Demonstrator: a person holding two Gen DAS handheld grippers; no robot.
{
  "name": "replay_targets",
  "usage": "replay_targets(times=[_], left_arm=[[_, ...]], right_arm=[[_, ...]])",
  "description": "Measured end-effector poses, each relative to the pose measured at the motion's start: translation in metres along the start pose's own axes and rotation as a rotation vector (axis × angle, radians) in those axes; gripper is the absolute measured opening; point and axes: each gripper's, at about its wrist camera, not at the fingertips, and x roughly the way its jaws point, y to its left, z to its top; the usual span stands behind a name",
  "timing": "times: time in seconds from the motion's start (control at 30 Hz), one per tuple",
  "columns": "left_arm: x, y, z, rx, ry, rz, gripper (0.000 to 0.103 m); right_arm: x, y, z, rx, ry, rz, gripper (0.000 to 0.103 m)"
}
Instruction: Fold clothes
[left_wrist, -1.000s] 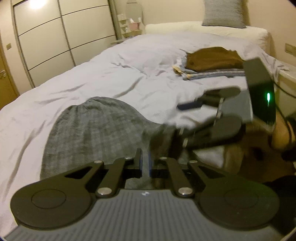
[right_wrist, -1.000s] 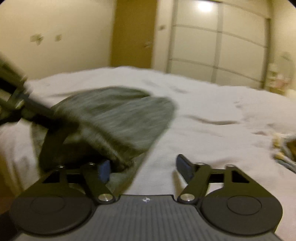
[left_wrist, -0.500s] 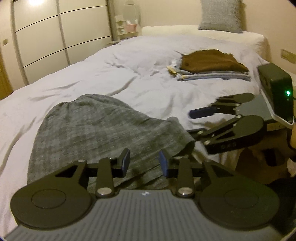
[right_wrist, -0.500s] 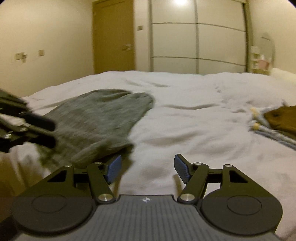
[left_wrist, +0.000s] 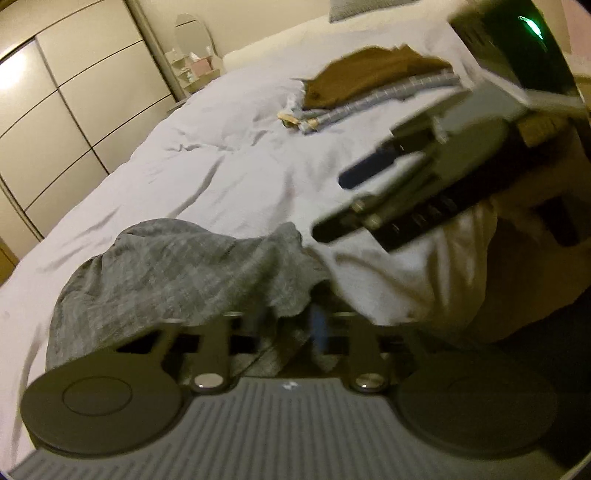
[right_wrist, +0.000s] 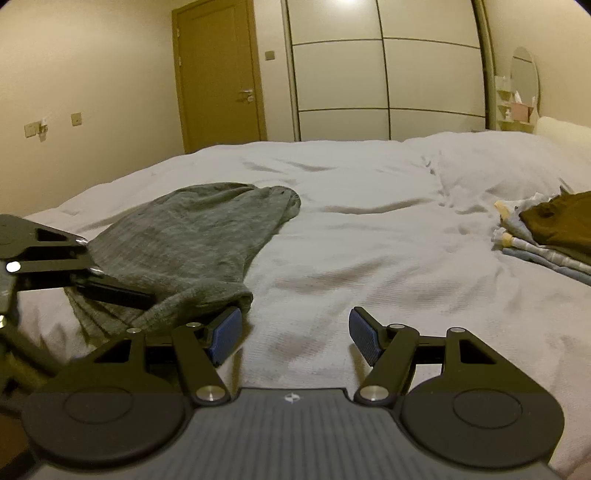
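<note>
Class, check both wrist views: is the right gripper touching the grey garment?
Cannot tell. In the right wrist view the right gripper has open jaws; the grey garment has its hem directly behind the left pad, overlapping it without showing contact or a gap.

no readable text, numbers or brand names anywhere. only mark: a small pale logo on the ribbed grey body of the left gripper (left_wrist: 293, 325) and the same on the right gripper (right_wrist: 294, 332), too small to make out. embossed lettering on the right gripper's side in the left wrist view is blurred, unreadable.
</note>
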Motion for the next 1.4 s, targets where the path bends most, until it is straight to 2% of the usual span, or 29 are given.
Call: replay_targets(times=[0.07,0.23,0.43,0.57,0.7,0.77,0.9,0.97,1.0,1.07,1.17,1.27,1.37,1.4], left_arm=[[-0.008,0.007,0.001,-0.023,-0.02,-0.001,0.006],[-0.025,0.017,0.003,-0.05,-0.038,0.004,0.004],[-0.03,0.01,0.002,-0.028,-0.038,-0.002,0.004],[-0.023,-0.003,-0.003,0.039,-0.004,-0.003,0.004],[-0.012,-0.009,-0.013,0.055,0.034,-0.013,0.004],[-0.009,-0.009,-0.018,0.048,0.052,-0.013,0.008],[-0.027,0.001,-0.031,-0.045,0.04,-0.021,0.011],[-0.04,0.013,-0.043,-0.119,0.034,-0.007,0.019],[-0.046,0.02,-0.049,-0.162,0.032,0.003,0.02],[-0.055,0.038,-0.062,-0.244,0.043,0.048,0.02],[-0.064,0.07,-0.079,-0.353,0.048,0.146,0.022],[-0.068,0.104,-0.092,-0.449,0.039,0.218,0.025],[-0.058,0.136,-0.101,-0.525,0.045,0.219,0.025],[-0.053,0.143,-0.104,-0.532,0.051,0.214,0.025]], right_arm=[[-0.002,0.003,-0.001,-0.017,-0.003,0.017,0.069],[0.009,0.022,0.0,-0.063,0.003,0.085,0.072],[0.04,0.031,0.003,-0.088,0.017,0.101,0.072],[0.039,0.015,0.004,-0.113,-0.001,0.045,0.071],[0.026,-0.006,-0.001,-0.099,-0.002,0.007,0.071],[0.019,-0.01,-0.004,-0.108,0.001,-0.014,0.071],[0.003,-0.018,-0.006,-0.095,-0.006,-0.035,0.071],[-0.008,-0.018,-0.003,-0.105,-0.034,-0.025,0.071],[-0.013,-0.017,0.0,-0.108,-0.048,-0.013,0.069],[-0.02,-0.01,0.007,-0.115,-0.075,0.03,0.062],[-0.024,0.008,0.018,-0.13,-0.107,0.113,0.059],[-0.014,0.028,0.028,-0.122,-0.105,0.198,0.052],[0.004,0.044,0.033,-0.134,-0.082,0.242,0.044],[0.01,0.049,0.032,-0.153,-0.068,0.249,0.038]])
